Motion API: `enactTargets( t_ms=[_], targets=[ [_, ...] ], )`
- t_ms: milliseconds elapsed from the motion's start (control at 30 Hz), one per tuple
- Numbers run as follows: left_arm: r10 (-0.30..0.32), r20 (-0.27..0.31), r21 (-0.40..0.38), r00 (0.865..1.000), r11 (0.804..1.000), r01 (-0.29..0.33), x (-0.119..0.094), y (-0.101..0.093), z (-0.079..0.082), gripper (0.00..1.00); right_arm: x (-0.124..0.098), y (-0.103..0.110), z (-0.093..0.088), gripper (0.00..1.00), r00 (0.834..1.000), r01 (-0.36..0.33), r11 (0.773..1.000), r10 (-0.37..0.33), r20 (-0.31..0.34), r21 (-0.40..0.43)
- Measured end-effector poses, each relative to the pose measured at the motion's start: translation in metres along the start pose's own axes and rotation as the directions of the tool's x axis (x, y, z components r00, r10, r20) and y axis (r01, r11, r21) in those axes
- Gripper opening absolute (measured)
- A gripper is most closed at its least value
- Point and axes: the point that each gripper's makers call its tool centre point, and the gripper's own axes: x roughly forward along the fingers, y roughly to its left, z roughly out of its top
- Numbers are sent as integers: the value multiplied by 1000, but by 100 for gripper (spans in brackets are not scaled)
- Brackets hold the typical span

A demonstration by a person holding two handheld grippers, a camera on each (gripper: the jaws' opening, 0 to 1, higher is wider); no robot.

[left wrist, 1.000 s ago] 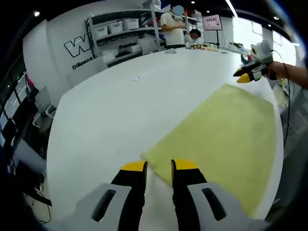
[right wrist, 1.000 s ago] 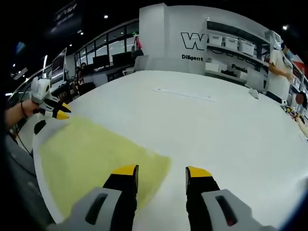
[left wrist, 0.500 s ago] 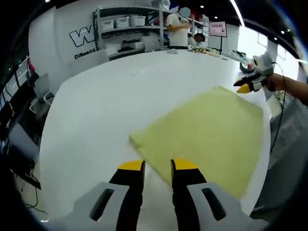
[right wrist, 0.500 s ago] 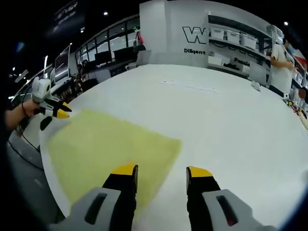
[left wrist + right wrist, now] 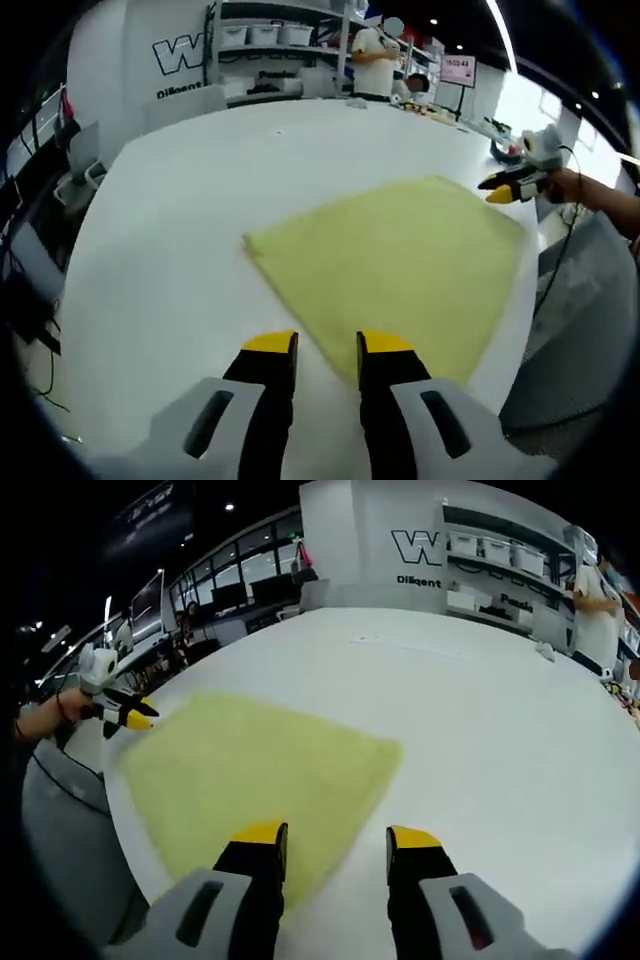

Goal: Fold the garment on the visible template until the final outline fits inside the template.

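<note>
A pale yellow cloth [image 5: 400,260] lies flat and unfolded on the white table [image 5: 170,200], near its edge. My left gripper [image 5: 328,345] hovers open over the cloth's near edge with nothing between its fingers. At the cloth's far right corner I see my right gripper [image 5: 503,188], held in a hand. In the right gripper view the same cloth [image 5: 250,770] spreads to the left. My right gripper [image 5: 337,835] is open and holds nothing above the cloth's near edge. At the far left corner the left gripper [image 5: 132,718] hangs just off the cloth.
The table edge [image 5: 520,330] runs close along the cloth, with floor beyond it. Shelves with bins [image 5: 265,35] and a standing person [image 5: 372,60] are at the table's far end. Small items [image 5: 400,645] lie far out on the table [image 5: 500,730].
Both cameras have drawn back and tilted, so the whole cloth now sits higher and fuller in each view. The cloth still lies flat. Neither gripper's opening has changed.
</note>
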Motion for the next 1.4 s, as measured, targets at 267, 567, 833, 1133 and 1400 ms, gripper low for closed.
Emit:
enactTargets(
  t_ms=[267, 567, 833, 1133, 1400],
  targets=[
    [-33, -25, -66, 999, 997, 31, -8, -14, -19, 19, -11, 28, -15, 35, 996, -92, 996, 92, 8, 23],
    [-76, -17, -159, 997, 985, 73, -19, -31, -34, 19, -21, 43, -33, 31, 987, -161, 982, 162, 1, 103],
    [-90, -2, -216, 996, 972, 87, -21, -40, -41, 20, -25, 57, -33, 31, 962, -273, 949, 268, 49, 160],
    [-131, 20, -268, 991, 954, 132, -23, -49, -42, 18, -31, 61, -29, 22, 936, -352, 934, 349, 52, 65],
    [-180, 43, -335, 983, 924, 184, -22, -53, -43, 12, -32, 58, -33, 21, 889, -457, 889, 457, 36, 0]
  ],
)
